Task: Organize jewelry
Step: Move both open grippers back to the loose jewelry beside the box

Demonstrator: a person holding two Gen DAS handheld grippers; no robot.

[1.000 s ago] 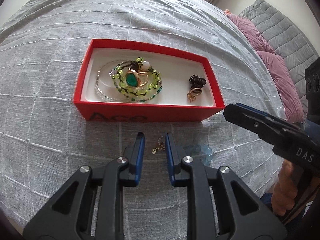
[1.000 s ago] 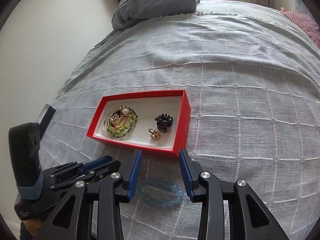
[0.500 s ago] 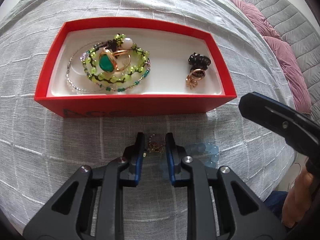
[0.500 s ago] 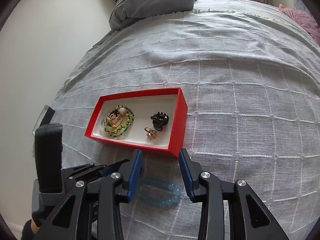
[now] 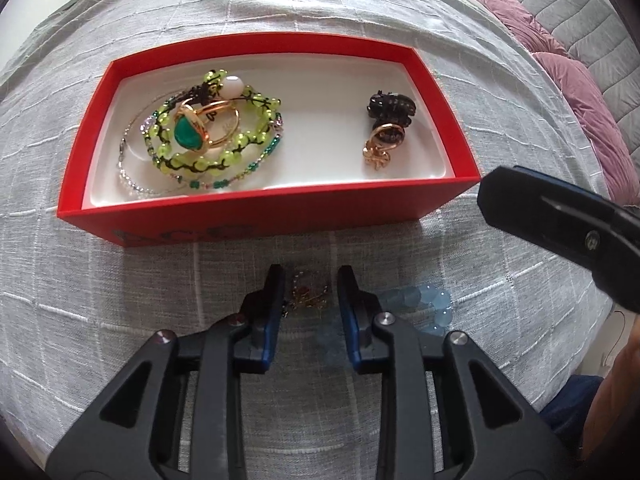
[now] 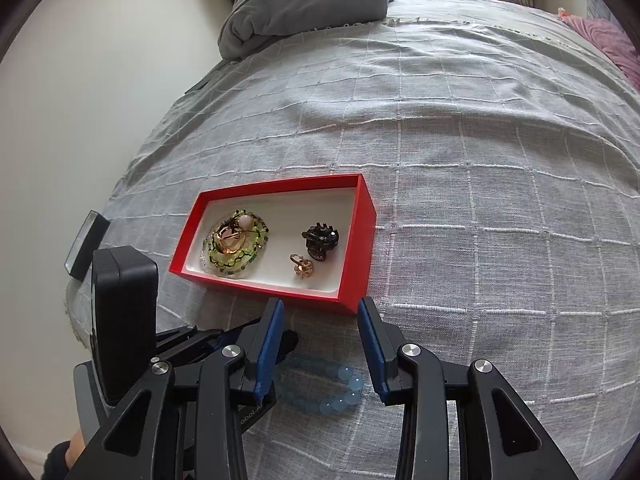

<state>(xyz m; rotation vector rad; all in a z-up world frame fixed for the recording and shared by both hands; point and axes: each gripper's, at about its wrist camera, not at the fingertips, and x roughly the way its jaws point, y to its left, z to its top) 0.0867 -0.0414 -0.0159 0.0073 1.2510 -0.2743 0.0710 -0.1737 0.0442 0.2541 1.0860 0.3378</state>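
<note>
My left claw (image 5: 310, 294) points steeply down at the grey bedspread (image 5: 120, 320), its jaws narrowly parted and just having opened a little. A small gold chain piece (image 5: 308, 294) lies on the cloth between them; I cannot tell whether the pads touch it. Just to the right of that claw sits a pale blue bead bracelet (image 5: 424, 304). My right claw (image 6: 320, 334) hangs above the same bracelet (image 6: 340, 394) with its jaws moderately apart, holding nothing. Straight ahead of both claws lies the red box (image 5: 260, 216), which holds a tangle of green bead strands (image 5: 208, 136) at left and a dark hair clip (image 5: 390, 106) with a gold ring (image 5: 378, 156) at right.
</note>
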